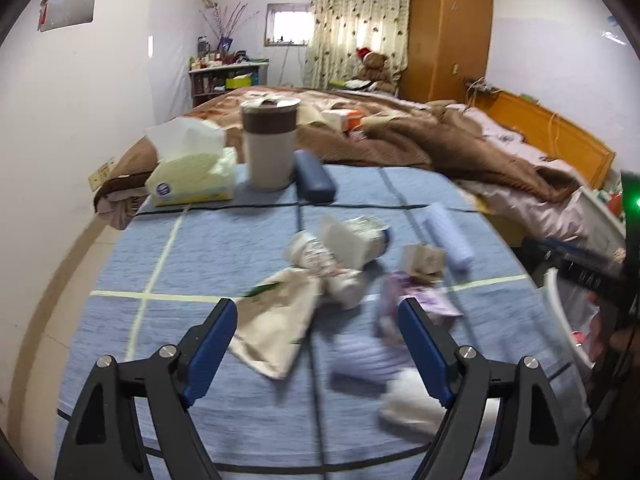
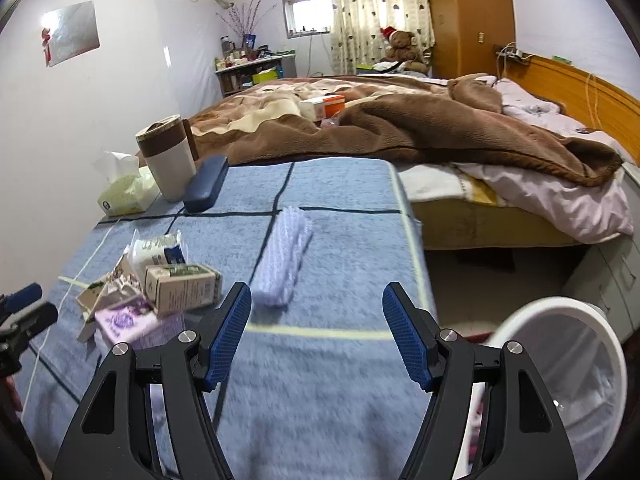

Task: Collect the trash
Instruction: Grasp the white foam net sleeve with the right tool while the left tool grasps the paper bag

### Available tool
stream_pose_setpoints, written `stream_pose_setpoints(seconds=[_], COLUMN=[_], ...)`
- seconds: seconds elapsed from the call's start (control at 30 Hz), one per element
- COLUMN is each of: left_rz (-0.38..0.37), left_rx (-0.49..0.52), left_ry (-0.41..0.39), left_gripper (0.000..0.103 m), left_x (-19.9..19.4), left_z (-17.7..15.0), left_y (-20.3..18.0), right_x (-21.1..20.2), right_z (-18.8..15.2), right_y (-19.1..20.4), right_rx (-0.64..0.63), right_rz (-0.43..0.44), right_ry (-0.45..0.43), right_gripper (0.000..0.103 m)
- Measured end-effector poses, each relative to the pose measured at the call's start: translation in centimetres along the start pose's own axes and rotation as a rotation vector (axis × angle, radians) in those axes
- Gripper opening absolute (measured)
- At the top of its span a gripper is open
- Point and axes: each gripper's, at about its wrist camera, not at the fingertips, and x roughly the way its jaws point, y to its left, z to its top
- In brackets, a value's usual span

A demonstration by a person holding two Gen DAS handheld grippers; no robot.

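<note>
Now both grippers, left (image 1: 318, 312) & right (image 2: 317, 296), fingers open; bin (image 2: 536, 312) beside table edge (image 2: 414, 240).

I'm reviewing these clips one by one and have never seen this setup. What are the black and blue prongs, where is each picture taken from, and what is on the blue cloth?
There is no robot here. A person holds a two-finger gripper in each hand, and a fisheye camera on each looks forward along its fingers. The prongs are those fingers: the left gripper in one picture, the right gripper in the other. Both are open and hold nothing.

A table under a blue cloth stands by a bed. Scattered trash lies on it: crumpled paper, a small carton and a purple wrapper. Beside these lies a pale rolled cloth. At the far end stand a tissue pack, a lidded cup and a dark blue case.

A white bin with a clear liner sits beside the table, on the right.
</note>
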Motion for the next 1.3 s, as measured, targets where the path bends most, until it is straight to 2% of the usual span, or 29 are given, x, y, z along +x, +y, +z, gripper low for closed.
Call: stream_pose_setpoints(seconds=[0.2,0.37,0.53,0.83,1.13,1.17,1.3], left_rz=[-0.004,-0.029,-0.049,0.005,0.065,0.061,0.020], left_rx=[0.020,0.069,0.101,0.131,0.090,0.087,0.076], left_ry=[0.058,0.101,0.131,0.197,0.223,0.224,0.233], left_gripper=[0.087,0.088,0.089,0.089,0.089,0.088,0.070], left_x=[2.6,4.8,6.5,8.9,9.6,9.6,9.8], left_z=[0.1,0.1,0.4,0.4,0.1,0.1,0.1], left_y=[2.1,2.5,2.6,3.4,5.3,5.5,5.4], right_x=[2.7,4.5,6.0,8.2,9.6,9.7,9.8], right_z=[0.8,1.2,1.7,2.5,2.2,2.3,2.1], right_y=[1.0,1.2,1.9,2.7,2.4,2.5,2.5], right_rx=[-0.037,-0.034,-0.061,-0.096,-0.083,-0.084,-0.076], right_rz=[0.008,0.041,0.029,-0.012,-0.034,-0.035,-0.030], right_ry=[0.042,0.075,0.097,0.143,0.180,0.181,0.194], right_gripper=[0.070,0.070,0.070,0.070,0.070,0.070,0.070])
